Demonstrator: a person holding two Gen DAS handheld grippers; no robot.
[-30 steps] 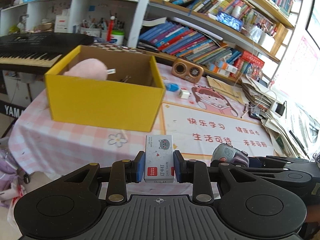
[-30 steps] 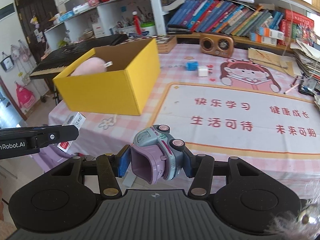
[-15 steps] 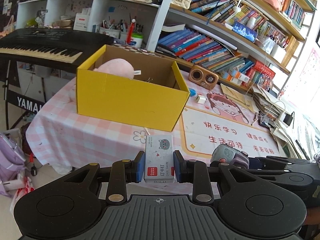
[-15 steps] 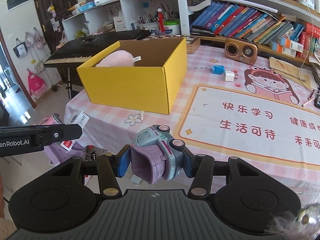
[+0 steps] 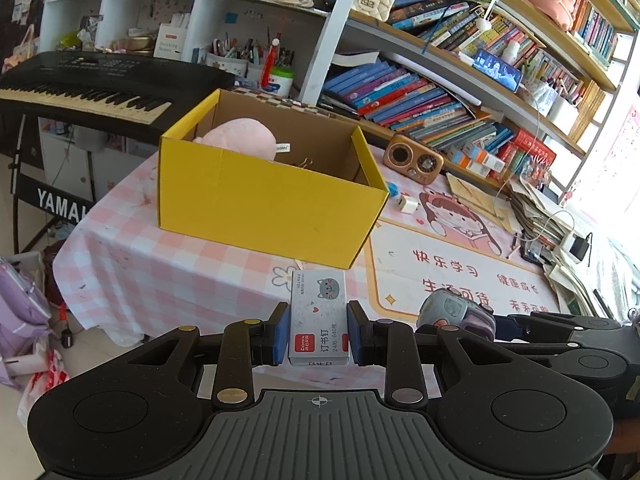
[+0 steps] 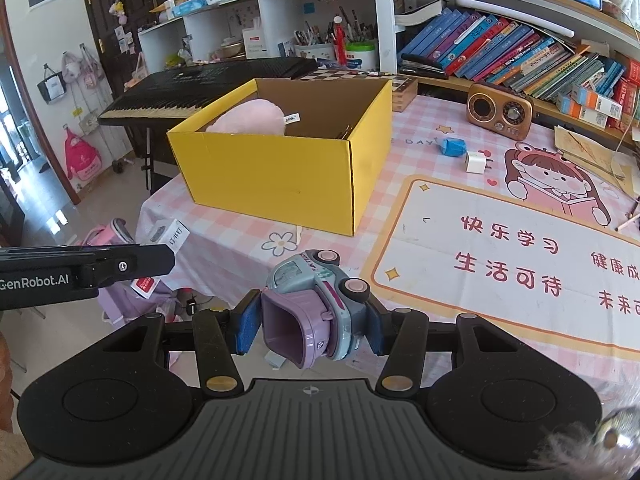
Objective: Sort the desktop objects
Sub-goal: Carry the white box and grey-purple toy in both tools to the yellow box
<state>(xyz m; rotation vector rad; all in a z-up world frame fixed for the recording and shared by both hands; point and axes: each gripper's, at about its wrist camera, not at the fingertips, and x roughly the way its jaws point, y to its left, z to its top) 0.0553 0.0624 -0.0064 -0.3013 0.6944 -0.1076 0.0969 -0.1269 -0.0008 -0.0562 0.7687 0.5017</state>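
A: Where's the staple box [image 5: 319, 316]?
B: Clamped in my left gripper [image 5: 318, 334], long axis pointing ahead toward the yellow box [image 5: 264, 204].
A: And the right gripper [image 6: 310, 326]?
B: It pinches the toy car [image 6: 316, 300], off the table's edge [image 6: 208, 280].

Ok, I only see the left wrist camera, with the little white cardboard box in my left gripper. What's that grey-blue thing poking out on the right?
Observer: A small grey-blue plastic toy truck with a purple scoop at its back. The right gripper is clamped on its sides.
Operator: Does it have wheels?
Observer: Yes, two round pink wheels show, facing up and to the right.
Operator: And what's peeking from behind the corner of the yellow cardboard box?
Observer: A small blue block lying on the pink checked tablecloth, just beside the white plug cube.
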